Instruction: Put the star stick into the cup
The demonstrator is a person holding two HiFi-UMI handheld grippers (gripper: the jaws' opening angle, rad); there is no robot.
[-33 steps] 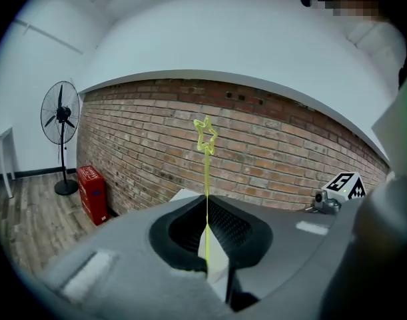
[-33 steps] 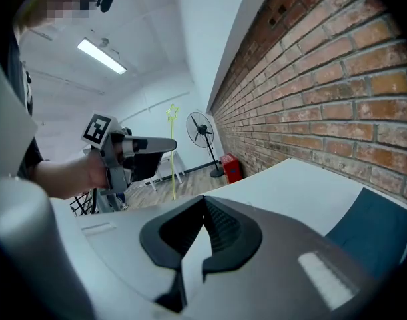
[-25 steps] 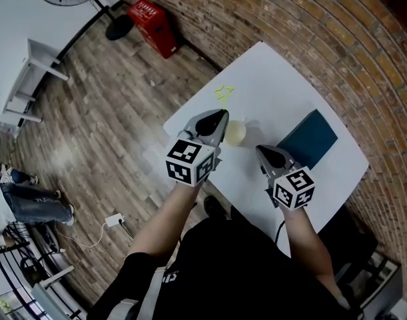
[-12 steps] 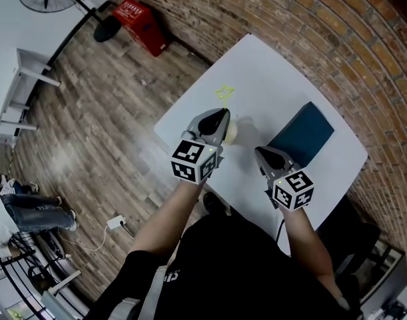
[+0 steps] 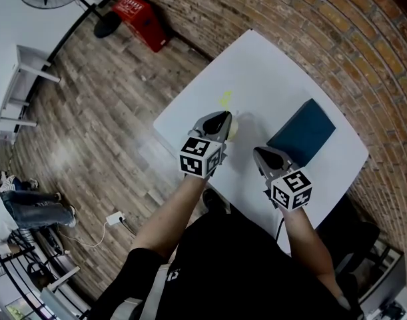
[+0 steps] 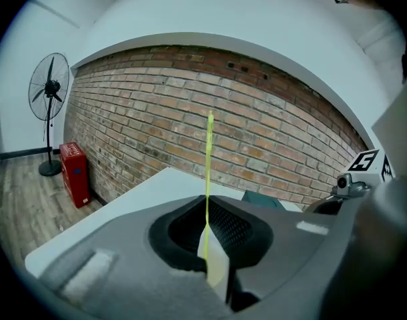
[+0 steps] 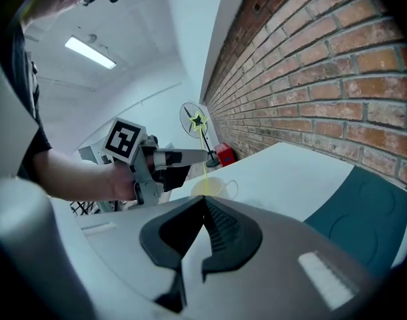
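While I watch from the head view, the white counter (image 5: 283, 72) fills the middle of the scene and carries the cup (image 7: 216, 189) close to the edge nearest the person. A flat teal box (image 5: 302, 133) lies on the counter to the right of the cup, apart from it. The left gripper (image 5: 223, 117) hangs just above the cup on its near-left side. Its fingers are clamped together on the star stick (image 6: 209, 159), which runs up between them. The right gripper (image 5: 258, 151) sits to the right of the cup and a little nearer the person, on the cup's side of the box. Its fingers are pressed together with nothing between them. The pale yellow cup stands upright with its handle turned away from the left gripper. The thin yellow-green stick is almost vertical directly over the cup, star end uppermost. Its lower end reaches down to the cup's mouth, though I cannot tell whether the tip is inside.
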